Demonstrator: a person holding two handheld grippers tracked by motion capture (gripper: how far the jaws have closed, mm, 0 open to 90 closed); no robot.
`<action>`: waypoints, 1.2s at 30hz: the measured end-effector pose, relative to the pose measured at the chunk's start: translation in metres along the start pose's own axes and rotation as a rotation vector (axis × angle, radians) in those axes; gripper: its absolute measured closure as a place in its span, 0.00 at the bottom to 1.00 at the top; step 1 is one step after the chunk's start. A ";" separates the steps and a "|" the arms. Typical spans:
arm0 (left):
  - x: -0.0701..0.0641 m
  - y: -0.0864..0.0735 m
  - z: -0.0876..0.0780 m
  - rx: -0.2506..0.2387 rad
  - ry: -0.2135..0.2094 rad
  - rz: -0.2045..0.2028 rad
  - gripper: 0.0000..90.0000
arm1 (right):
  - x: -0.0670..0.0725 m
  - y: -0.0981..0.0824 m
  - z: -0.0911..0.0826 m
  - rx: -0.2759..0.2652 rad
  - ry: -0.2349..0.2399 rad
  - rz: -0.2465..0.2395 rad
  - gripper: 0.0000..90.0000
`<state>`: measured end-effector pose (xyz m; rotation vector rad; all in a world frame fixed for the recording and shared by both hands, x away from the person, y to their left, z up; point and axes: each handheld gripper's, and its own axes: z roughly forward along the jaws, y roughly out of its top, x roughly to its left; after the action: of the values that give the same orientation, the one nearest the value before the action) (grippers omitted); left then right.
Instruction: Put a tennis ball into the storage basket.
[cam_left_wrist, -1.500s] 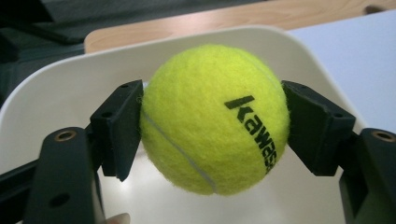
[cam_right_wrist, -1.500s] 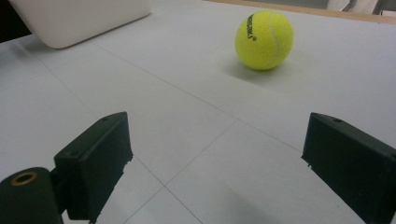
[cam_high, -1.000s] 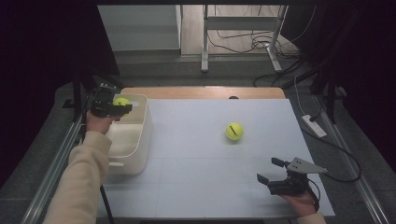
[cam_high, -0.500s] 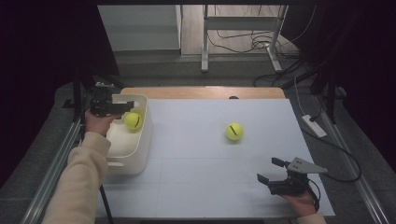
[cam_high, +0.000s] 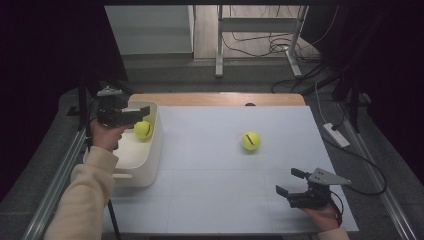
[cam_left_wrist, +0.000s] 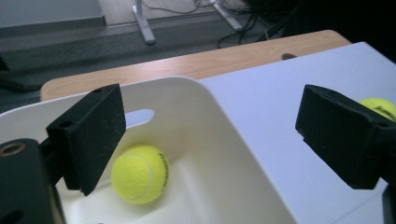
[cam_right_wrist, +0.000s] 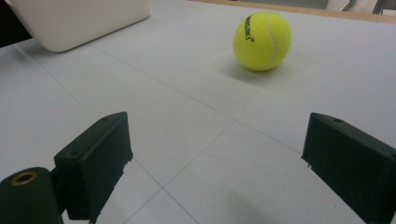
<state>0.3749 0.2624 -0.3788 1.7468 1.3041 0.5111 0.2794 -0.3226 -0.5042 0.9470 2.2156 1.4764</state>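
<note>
The left gripper is hovering over the white bin, its jaws just opened wide and empty, one tennis ball lying inside; the right gripper, also gaping empty, is facing the second ball on the worktop (a clumsy approach could nudge it rolling away)

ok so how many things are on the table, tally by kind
tennis balls: 2, one in the bin, one loose on the white mat
white bin: 1
total: 3
</note>
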 end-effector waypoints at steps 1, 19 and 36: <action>-0.002 0.000 -0.001 -0.003 -0.007 0.006 0.11 | 0.000 0.000 0.000 -0.002 0.002 0.002 0.08; -0.027 -0.004 -0.011 -0.074 -0.142 0.057 0.12 | -0.001 -0.001 -0.001 -0.006 -0.006 0.006 0.08; -0.056 -0.005 -0.004 -0.067 -0.222 0.111 0.12 | 0.000 -0.001 -0.001 -0.007 0.001 -0.010 0.08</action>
<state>0.3488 0.2133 -0.3713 1.7717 1.0288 0.4045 0.2789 -0.3237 -0.5048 0.9322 2.2113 1.4802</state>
